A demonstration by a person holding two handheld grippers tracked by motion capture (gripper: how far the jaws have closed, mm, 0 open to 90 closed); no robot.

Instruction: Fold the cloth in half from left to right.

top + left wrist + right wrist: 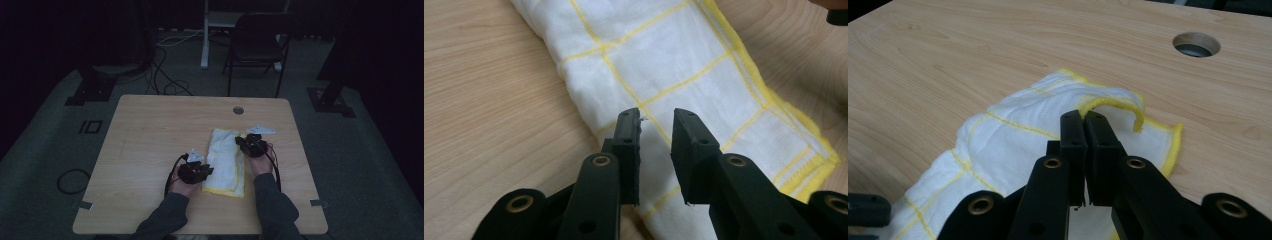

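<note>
Cloth (226,161): soft white woven fabric w/ thin yellow grid lines & a thick yellow stitched hem, folded into a long narrow strip, a bit rumpled. It lies on the table (150,130), pale wood-grain laminate, smooth, rounded corners, w/ a round cable hole (238,110) near the far edge. The strip runs from near the person's edge toward the far side, roughly mid-table, between the two hands.

Left gripper (656,117): matte black hard-plastic jaws w/ brass rivets, standing apart w/ a gap between them; they hover over the cloth's near part at its left edge, pads not pressing on fabric. In the high view it sits just beside the strip's left side.

Right gripper (1083,116): same black jaws, closed tight together on the cloth's far end; the yellow hem curls up in a loop right at the tips, fabric bunched & lifted there. In the high view it's at the strip's far right corner.
</note>
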